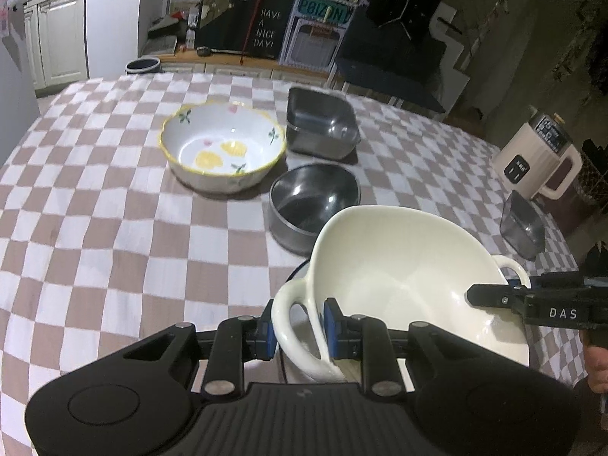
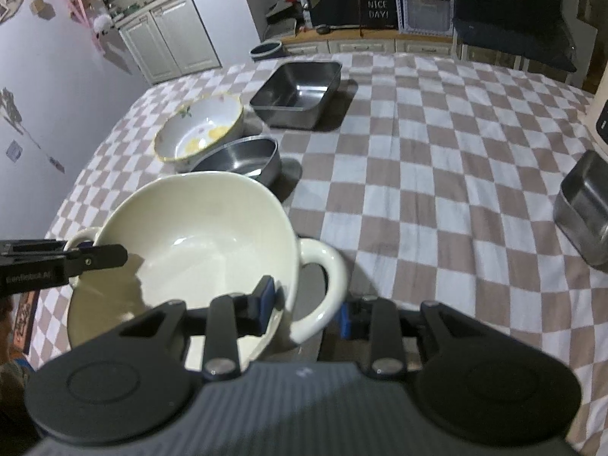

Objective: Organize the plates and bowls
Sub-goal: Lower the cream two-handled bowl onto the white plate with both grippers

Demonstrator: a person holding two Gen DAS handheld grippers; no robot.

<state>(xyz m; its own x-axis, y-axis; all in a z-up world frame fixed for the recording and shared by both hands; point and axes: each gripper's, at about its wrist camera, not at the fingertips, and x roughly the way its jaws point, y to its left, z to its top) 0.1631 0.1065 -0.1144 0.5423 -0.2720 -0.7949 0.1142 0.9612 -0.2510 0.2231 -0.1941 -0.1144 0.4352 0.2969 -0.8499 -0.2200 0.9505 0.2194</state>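
A cream two-handled bowl [image 1: 410, 277] is held tilted above the checkered table [image 1: 114, 228]. My left gripper [image 1: 300, 326] is shut on its left handle [image 1: 288, 326]. My right gripper [image 2: 307, 304] straddles the bowl's right handle [image 2: 323, 285] and rim, with one finger inside the bowl [image 2: 197, 243] and one outside the handle; its jaws stand wide. The right gripper also shows in the left wrist view [image 1: 494, 298] at the bowl's far rim. A flowered bowl [image 1: 222, 146], a round steel bowl [image 1: 311, 197] and a square steel tray [image 1: 321, 123] sit beyond.
A small steel container [image 2: 585, 209] stands at the table's right side, near a cream kettle [image 1: 535, 155]. A dark-rimmed plate edge [image 1: 300, 269] shows under the cream bowl. Cabinets and a bench lie past the table's far edge.
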